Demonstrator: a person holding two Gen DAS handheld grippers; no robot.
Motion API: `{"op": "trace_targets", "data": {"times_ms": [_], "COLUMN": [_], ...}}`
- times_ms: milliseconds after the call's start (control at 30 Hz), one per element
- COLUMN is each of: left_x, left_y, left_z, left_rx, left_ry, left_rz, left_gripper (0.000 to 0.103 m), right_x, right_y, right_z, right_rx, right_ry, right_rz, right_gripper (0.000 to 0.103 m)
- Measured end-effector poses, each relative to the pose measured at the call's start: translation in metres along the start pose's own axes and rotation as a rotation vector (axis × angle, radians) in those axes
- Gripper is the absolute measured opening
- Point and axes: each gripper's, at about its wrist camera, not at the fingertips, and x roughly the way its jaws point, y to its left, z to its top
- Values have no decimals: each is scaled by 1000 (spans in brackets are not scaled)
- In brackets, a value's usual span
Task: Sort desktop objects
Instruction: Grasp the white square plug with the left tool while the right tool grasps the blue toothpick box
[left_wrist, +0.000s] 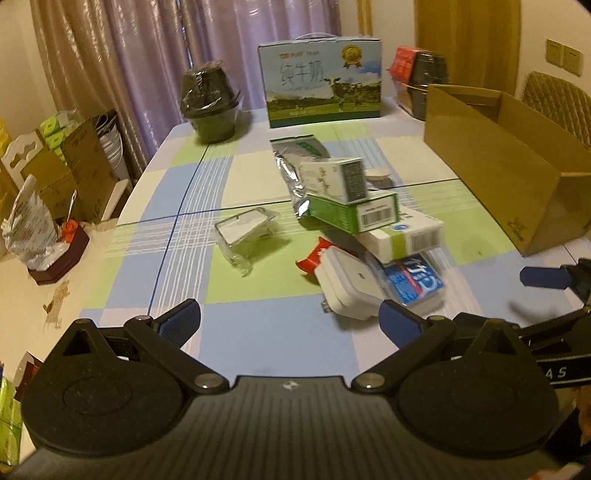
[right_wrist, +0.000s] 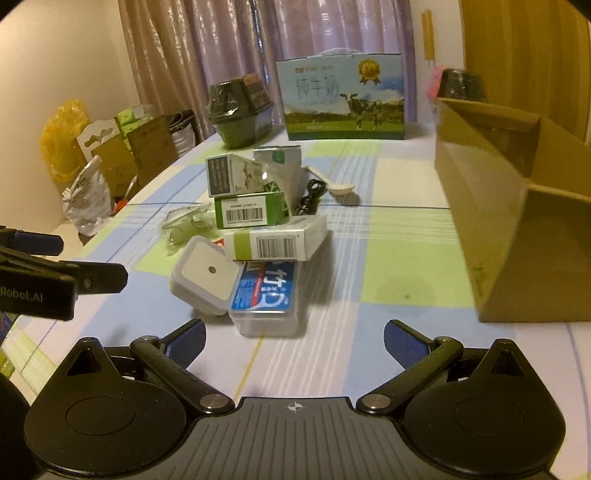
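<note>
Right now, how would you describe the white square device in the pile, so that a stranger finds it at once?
Start at the open cardboard box; the pile lies beside it on the checked tablecloth. At the pile's near edge, the white square device leans against a blue-labelled clear case. Only it has rounded corners and one small dark dot.

We have two fisheye views, each low over the near edge of the checked tablecloth (left_wrist: 258, 317), looking forward along spread fingers toward the curtains (right_wrist: 236, 40). Our left wrist view sits left of the pile of small boxes (left_wrist: 369, 218); our right wrist view faces it nearer. Both share the pile, milk carton (right_wrist: 343, 98) and cardboard box (right_wrist: 517, 206).
</note>
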Motion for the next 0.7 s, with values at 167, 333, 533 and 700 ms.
{"op": "trace_targets", "data": {"times_ms": [167, 333, 533, 700], "left_x": [19, 31, 38, 41], "left_y": [10, 15, 18, 11], "left_z": [1, 0, -2, -6], "left_rx": [-28, -33, -37, -1], "left_ry": [13, 20, 16, 22], "left_rz": [-4, -12, -27, -45], "left_gripper": [101, 101, 101, 101], "right_x": [23, 41, 59, 58], "right_y": [-1, 4, 7, 6], "right_z": [3, 9, 11, 12], "right_rx": [6, -15, -20, -38], "right_ry": [24, 26, 53, 56], "right_rz": [43, 77, 77, 55], "right_gripper": [85, 79, 64, 55]}}
